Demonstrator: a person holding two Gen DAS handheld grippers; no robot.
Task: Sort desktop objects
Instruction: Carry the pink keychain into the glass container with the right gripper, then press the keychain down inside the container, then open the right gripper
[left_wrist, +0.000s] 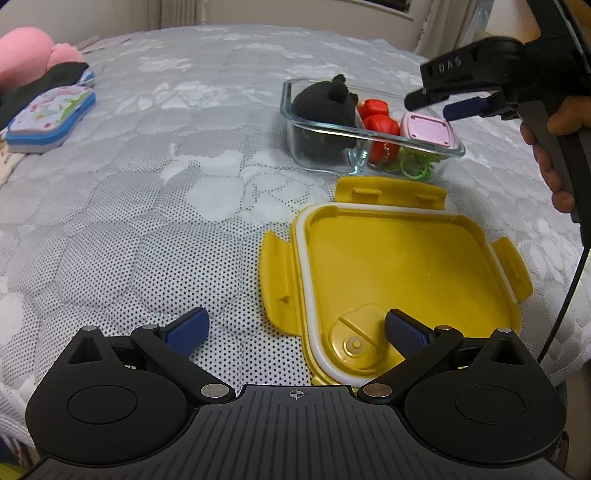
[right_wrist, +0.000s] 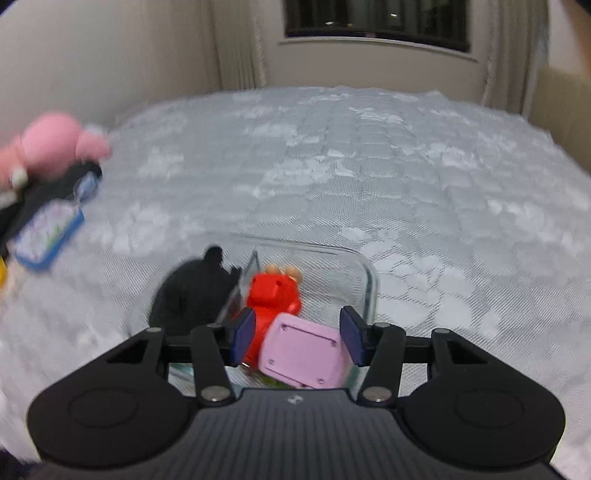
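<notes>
A divided glass container sits on the lace-covered table. It holds a black plush in one compartment, and a red toy, a pink box and green bands in the other. Its yellow lid lies upside down in front of it. My left gripper is open and empty over the lid's near left corner. My right gripper is open above the pink box, not gripping it.
A blue-edged patterned case, a black cloth and a pink plush lie at the table's far left. A wall and window stand behind the table.
</notes>
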